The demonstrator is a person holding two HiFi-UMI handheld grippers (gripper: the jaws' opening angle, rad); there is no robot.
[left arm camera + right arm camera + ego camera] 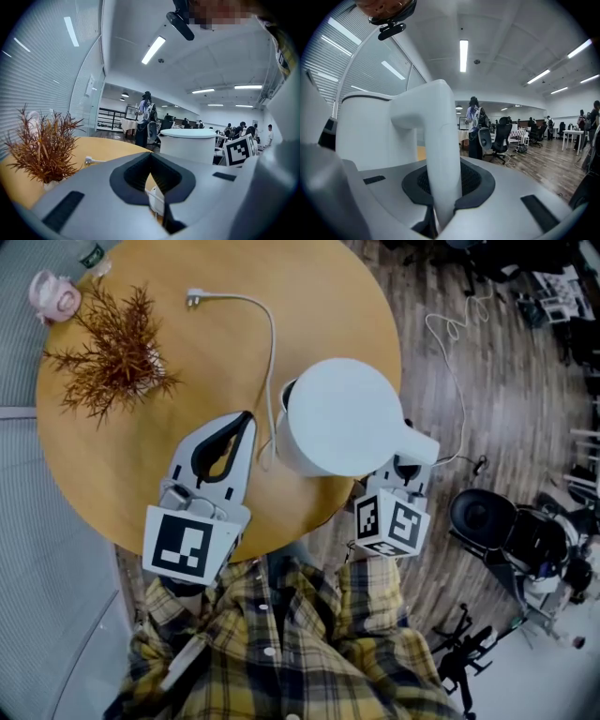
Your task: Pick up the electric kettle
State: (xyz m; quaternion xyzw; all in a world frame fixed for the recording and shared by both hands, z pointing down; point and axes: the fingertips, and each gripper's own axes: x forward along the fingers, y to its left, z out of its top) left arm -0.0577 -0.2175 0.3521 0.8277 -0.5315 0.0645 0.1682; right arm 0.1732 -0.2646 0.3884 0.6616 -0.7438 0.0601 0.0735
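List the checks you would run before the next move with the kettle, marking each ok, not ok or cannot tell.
1. Grip: right gripper shut on the kettle handle: ok.
2. Load: kettle level: ok.
3. Other hand: left gripper shut, empty, apart from the kettle: ok.
4. Power: plug lying loose on the table: ok.
5. Snag: cord free of the kettle's foot: cannot tell.
6. Clearance: dried plant well apart: ok.
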